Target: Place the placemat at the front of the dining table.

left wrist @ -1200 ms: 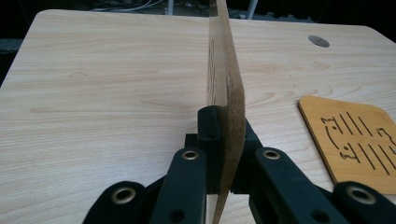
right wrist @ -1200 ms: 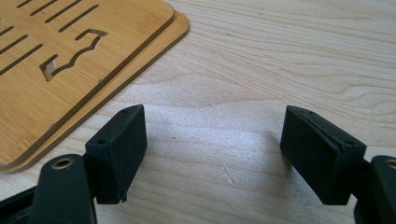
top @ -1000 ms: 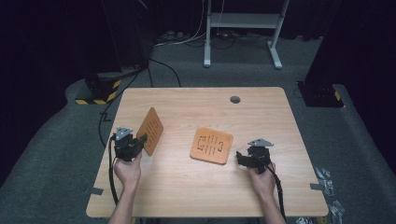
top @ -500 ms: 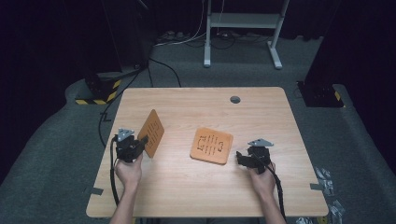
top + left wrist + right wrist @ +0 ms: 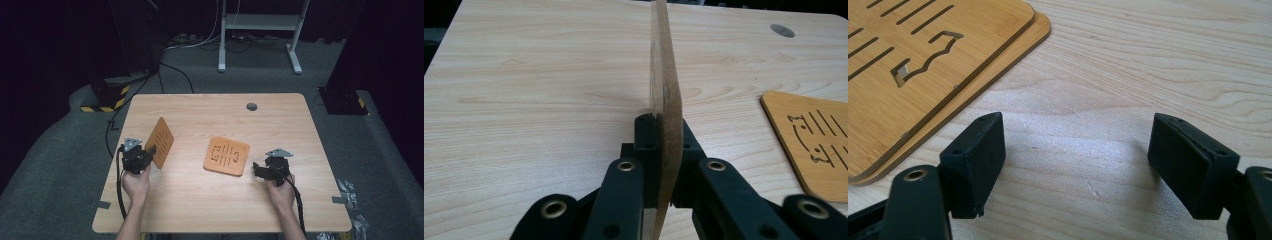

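Hardly moved since a moment ago — left gripper (image 5: 148,152) still clamped on thin board (image 5: 162,142), held on edge, left of flat board (image 5: 227,156). Right gripper (image 5: 1075,160) jaws wide apart, just right of it — ready to grab next.

Upright board (image 5: 162,141) left of flat board (image 5: 226,156), on table (image 5: 210,205).

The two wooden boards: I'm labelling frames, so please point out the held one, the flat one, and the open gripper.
Held board (image 5: 667,90), left gripper view, its upright edge.
Flat board (image 5: 226,156), high view, its slotted top face.
Right gripper (image 5: 1075,165), right gripper view, between its open jaws.
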`<action>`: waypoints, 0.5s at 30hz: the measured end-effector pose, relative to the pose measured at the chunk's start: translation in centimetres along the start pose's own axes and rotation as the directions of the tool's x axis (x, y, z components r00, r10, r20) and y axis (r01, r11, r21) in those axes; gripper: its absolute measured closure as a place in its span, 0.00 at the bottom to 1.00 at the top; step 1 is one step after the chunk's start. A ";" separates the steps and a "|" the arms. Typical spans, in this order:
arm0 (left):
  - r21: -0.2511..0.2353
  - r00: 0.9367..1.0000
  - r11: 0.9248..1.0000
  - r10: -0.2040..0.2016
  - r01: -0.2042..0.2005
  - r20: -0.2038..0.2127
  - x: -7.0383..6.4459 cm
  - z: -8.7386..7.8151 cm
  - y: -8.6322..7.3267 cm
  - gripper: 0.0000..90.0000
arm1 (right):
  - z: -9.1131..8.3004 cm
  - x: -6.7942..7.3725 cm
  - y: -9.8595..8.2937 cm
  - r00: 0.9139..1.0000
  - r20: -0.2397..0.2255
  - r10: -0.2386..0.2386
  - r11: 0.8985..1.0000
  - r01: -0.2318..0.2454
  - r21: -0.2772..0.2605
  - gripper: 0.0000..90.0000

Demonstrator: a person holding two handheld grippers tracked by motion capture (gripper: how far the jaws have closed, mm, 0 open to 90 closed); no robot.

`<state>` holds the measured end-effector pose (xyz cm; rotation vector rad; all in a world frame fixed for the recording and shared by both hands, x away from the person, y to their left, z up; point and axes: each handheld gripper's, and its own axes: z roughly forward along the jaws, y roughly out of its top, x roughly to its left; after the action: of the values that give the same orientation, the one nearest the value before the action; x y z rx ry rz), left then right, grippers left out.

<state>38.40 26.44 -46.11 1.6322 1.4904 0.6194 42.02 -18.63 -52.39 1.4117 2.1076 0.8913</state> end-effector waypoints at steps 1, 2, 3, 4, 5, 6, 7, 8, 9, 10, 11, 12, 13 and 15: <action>0.001 1.000 1.000 0.006 -0.006 -0.004 0.0 0.0 0.0 0.95 | 0.0 0.0 0.0 1.000 0.000 0.000 1.000 0.000 0.000 0.25; 0.001 1.000 1.000 0.002 -0.002 -0.002 0.0 0.0 0.0 0.94 | 0.0 0.0 0.0 1.000 0.000 -0.001 1.000 0.001 0.000 0.25; 0.000 1.000 1.000 0.002 -0.002 -0.004 0.1 0.0 0.0 0.94 | 0.0 0.0 0.0 1.000 0.000 0.000 1.000 0.000 0.000 0.25; 0.000 1.000 1.000 0.008 -0.008 -0.010 0.1 0.0 0.0 0.94 | 0.0 0.0 0.0 1.000 0.000 -0.001 1.000 0.001 0.000 0.25; 0.000 1.000 1.000 0.006 -0.006 -0.012 0.1 0.1 0.0 0.94 | 0.0 0.0 0.0 1.000 0.000 -0.001 1.000 0.001 0.000 0.25; 0.001 1.000 1.000 0.005 -0.005 -0.014 0.1 0.1 0.0 0.94 | 0.0 0.0 0.0 1.000 0.000 -0.001 1.000 0.001 0.000 0.25; 0.002 1.000 1.000 0.009 -0.009 -0.016 0.2 0.1 0.1 0.93 | 0.0 0.0 0.0 1.000 0.000 0.001 1.000 -0.001 0.000 0.25; 0.007 1.000 1.000 0.009 -0.009 -0.020 0.2 0.1 0.1 0.93 | 0.0 0.0 0.0 1.000 0.000 0.001 1.000 -0.001 0.000 0.25; 0.008 1.000 1.000 0.014 -0.014 -0.025 0.2 0.1 0.1 0.93 | 0.0 0.0 0.0 1.000 0.000 -0.001 1.000 0.001 0.000 0.25; 0.011 0.999 1.000 0.020 -0.020 -0.031 0.2 0.1 0.2 0.92 | 0.0 0.0 0.0 1.000 0.000 -0.001 1.000 0.001 0.000 0.25; 0.013 0.999 1.000 0.024 -0.023 -0.034 0.2 0.1 0.2 0.92 | 0.0 0.0 0.0 1.000 0.000 -0.001 1.000 0.001 -0.001 0.25; 0.014 0.999 1.000 0.025 -0.025 -0.037 0.2 0.1 0.2 0.92 | 0.0 0.0 0.0 1.000 0.000 -0.001 1.000 0.001 -0.001 0.25; 0.013 0.999 1.000 0.023 -0.022 -0.036 0.3 0.1 0.2 0.91 | 0.0 0.0 0.0 1.000 0.000 -0.001 1.000 0.001 0.000 0.25; 0.016 0.999 1.000 0.020 -0.019 -0.040 0.4 0.1 0.2 0.91 | 0.0 0.0 0.0 1.000 0.000 0.000 1.000 0.000 0.000 0.25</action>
<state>38.62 26.78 -46.06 1.6571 1.5135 0.6566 42.02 -18.63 -52.39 1.4110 2.1075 0.8915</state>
